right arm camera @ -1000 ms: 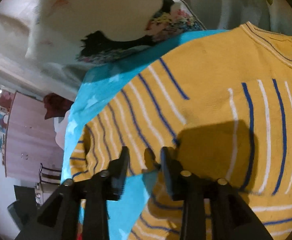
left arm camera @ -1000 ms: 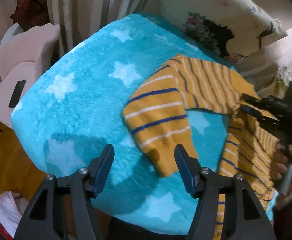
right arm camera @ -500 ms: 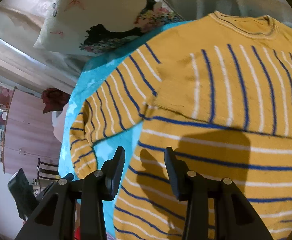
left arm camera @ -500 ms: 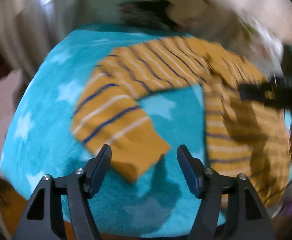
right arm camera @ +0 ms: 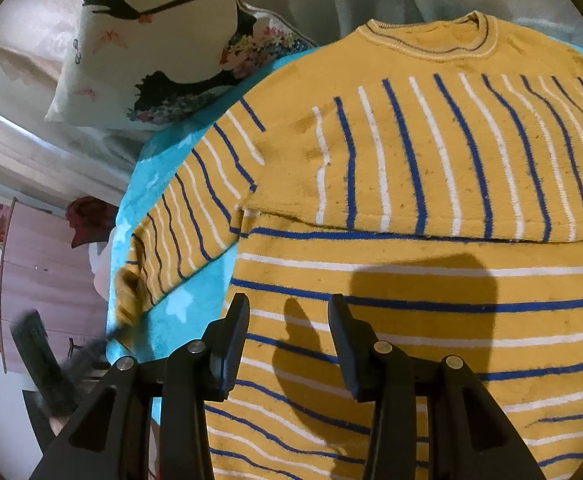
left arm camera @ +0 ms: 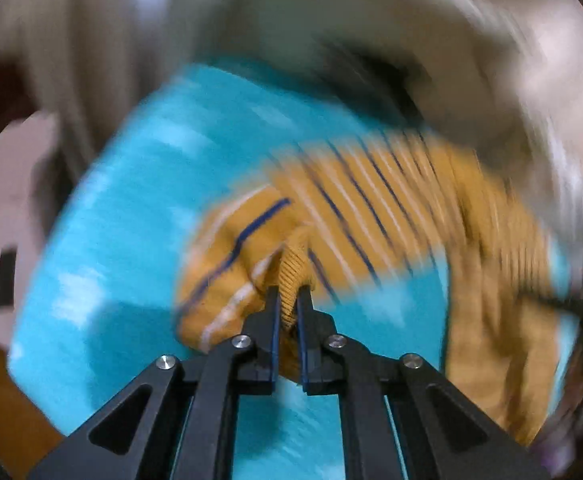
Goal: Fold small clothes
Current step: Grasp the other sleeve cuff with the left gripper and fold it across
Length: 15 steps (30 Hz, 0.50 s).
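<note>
A small mustard-yellow sweater (right arm camera: 411,184) with blue and white stripes lies on a turquoise star blanket (left arm camera: 123,216), one part folded across its body. In the blurred left wrist view my left gripper (left arm camera: 289,304) is shut on the ribbed sleeve cuff (left arm camera: 293,268), which bunches up between the pads. The sleeve (left arm camera: 355,200) trails from there toward the sweater's body. In the right wrist view my right gripper (right arm camera: 289,320) hovers open over the striped body, nothing between its fingers. My left gripper (right arm camera: 103,340) shows there as a blur at the sleeve's end.
A white printed pillow (right arm camera: 155,56) leans behind the blanket. A pink chair (left arm camera: 7,200) stands off the blanket's left side, with wooden floor (left arm camera: 7,408) below. A pink cabinet (right arm camera: 39,280) and a dark red cloth (right arm camera: 89,216) sit in the background.
My left gripper closed on the sleeve cuff and lifted it, bunching the sleeve. My right gripper, still open, shifted across the sweater's body, bringing the neckline into view.
</note>
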### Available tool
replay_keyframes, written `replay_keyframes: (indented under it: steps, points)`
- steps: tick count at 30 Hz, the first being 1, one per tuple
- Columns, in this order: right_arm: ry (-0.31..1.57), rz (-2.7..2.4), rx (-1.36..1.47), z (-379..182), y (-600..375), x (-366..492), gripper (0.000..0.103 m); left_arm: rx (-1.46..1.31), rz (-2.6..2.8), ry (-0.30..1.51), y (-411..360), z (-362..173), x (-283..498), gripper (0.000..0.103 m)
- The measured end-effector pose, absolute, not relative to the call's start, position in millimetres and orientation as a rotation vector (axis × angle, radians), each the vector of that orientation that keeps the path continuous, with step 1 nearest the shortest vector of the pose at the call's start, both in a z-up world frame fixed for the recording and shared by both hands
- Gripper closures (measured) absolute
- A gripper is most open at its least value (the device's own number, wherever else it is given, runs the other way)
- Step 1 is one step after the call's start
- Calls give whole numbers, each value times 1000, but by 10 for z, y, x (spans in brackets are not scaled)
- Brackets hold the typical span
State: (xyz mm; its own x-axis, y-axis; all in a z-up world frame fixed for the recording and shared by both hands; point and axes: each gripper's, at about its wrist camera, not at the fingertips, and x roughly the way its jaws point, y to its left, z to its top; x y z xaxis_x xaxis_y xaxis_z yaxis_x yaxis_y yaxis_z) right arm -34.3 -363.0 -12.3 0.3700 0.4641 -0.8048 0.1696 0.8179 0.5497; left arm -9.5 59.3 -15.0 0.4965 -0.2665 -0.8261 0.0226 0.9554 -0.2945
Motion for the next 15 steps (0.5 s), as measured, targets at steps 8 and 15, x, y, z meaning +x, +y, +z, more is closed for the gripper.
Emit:
replay_keyframes:
  steps: [8, 15]
  points:
    - [1181, 179, 647, -109, -3725, -441, 58, -564, -33, 904, 1629, 254, 283, 96]
    - [1162, 143, 671, -103, -3888, -614, 59, -547, -145, 935, 1125, 237, 250, 96]
